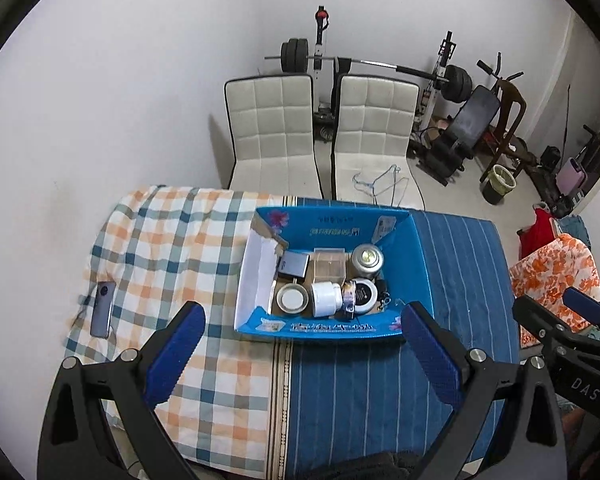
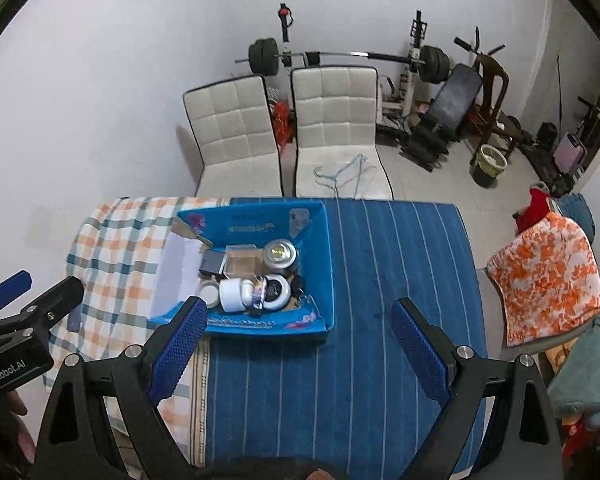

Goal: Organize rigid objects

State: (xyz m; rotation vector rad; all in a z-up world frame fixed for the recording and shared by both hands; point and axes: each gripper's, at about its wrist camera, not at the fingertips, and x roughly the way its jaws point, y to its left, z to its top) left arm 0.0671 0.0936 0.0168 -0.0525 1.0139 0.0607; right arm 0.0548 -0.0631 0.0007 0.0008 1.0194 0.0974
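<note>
Left tool (image 1: pixel 300 346) is spread wide with nothing between its blue pads, hanging above the near part of the surface (image 1: pixel 380 392); the right tool (image 2: pixel 300 344) is just as wide and empty, hovering over the blue striped cloth (image 2: pixel 380 280).

Going left to right on the surface: a dark phone (image 1: pixel 102 310) lies flat on the orange and teal checked cloth (image 1: pixel 172 240), well apart from everything else. Then comes the blue cardboard box (image 1: pixel 416 264), sitting where the checked cloth meets the striped one, with its left flap torn.

All the rigid stuff is inside the box. At the back left there's a flat grey square tin (image 1: pixel 294 264), next to it a clear plastic cube-shaped box (image 1: pixel 330 266), then an upright silver tin can (image 1: pixel 366 260) at the back right. In the front row: a round tin with a white lid (image 1: pixel 293 298), a white jar (image 1: pixel 325 298) lying on its side touching it, and a round container with a dark lid (image 1: pixel 362 294) tilted against the jar. Some small dark bits sit in the front right corner; can't tell what they are.

Behind the surface, two white padded chairs (image 1: pixel 272 128) stand side by side, wire hangers (image 1: pixel 380 184) on the right one.
</note>
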